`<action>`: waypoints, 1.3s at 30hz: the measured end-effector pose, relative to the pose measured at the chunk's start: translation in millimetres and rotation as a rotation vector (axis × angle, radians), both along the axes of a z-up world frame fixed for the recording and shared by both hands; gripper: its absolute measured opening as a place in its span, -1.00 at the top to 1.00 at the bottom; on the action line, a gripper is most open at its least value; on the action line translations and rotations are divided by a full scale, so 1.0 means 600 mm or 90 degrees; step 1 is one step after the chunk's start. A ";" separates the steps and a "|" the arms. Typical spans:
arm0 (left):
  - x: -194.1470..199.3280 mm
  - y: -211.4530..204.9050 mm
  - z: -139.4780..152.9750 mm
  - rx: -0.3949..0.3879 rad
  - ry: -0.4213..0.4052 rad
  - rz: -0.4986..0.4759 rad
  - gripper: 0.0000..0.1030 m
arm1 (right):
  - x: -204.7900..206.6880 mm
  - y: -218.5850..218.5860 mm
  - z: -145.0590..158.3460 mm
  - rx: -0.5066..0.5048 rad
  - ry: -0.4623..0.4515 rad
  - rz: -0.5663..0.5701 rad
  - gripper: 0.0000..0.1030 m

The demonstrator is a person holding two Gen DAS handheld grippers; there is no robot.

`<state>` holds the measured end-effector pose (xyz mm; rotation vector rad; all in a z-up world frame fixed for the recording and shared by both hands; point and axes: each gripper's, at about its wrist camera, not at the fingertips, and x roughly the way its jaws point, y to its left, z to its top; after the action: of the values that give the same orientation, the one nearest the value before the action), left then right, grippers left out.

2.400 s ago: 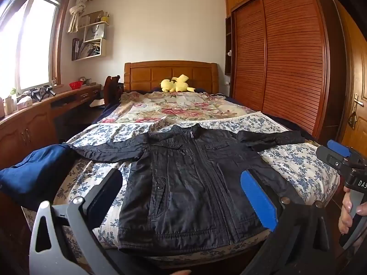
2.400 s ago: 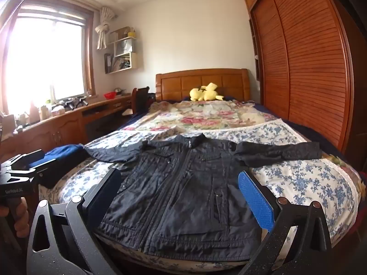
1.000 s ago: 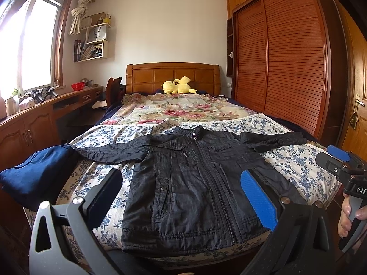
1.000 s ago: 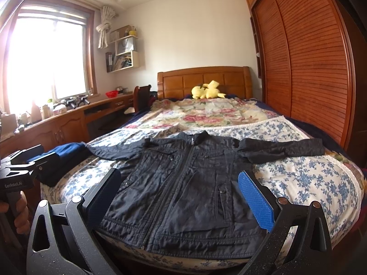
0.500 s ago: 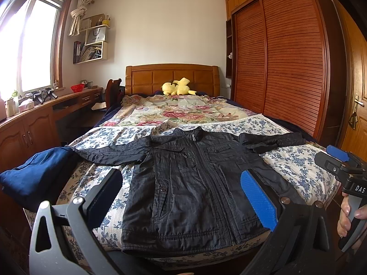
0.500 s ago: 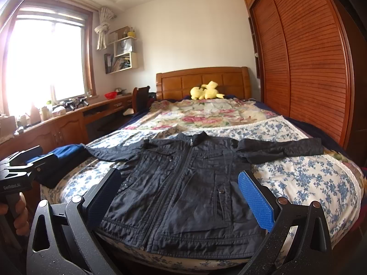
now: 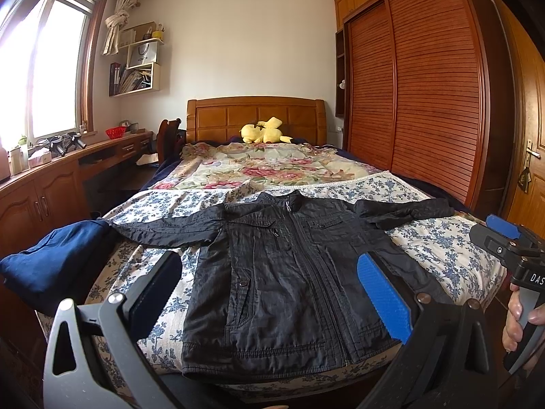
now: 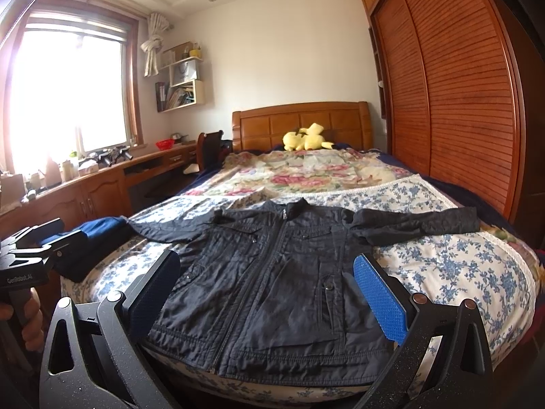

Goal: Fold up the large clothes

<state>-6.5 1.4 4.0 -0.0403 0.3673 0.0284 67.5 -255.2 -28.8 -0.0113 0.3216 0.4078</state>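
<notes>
Lying flat on the bed (image 7: 442,238), the black jacket (image 7: 289,272) runs hem-to-collar toward 12 o'clock from both grippers. Left gripper (image 7: 272,289) and right gripper (image 8: 269,293) hover with fingers wide, empty, equally near the hem.

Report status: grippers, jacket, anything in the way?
Left gripper open, right gripper open, both short of the bed. Black jacket flat, zipped, sleeves spread. Blue garment touching one sleeve end.

blown-out window (image 8: 68,95) glare, fisheye-warped edges
</notes>
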 end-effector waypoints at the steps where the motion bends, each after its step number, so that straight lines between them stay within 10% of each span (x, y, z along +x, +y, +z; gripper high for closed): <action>1: 0.000 0.000 0.000 0.001 0.000 0.001 -1.00 | 0.000 -0.001 0.003 0.001 -0.001 -0.001 -1.00; 23: 0.002 0.004 -0.002 0.002 0.003 0.002 -1.00 | 0.004 0.004 0.002 -0.007 0.006 -0.001 -1.00; 39: 0.119 0.059 -0.136 -0.005 0.107 0.003 -1.00 | 0.113 0.047 -0.091 -0.039 0.069 0.016 -1.00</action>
<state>64.6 36.8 -77.9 -0.0462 0.5349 0.0350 135.3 -226.8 -83.2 -0.0542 0.4406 0.4240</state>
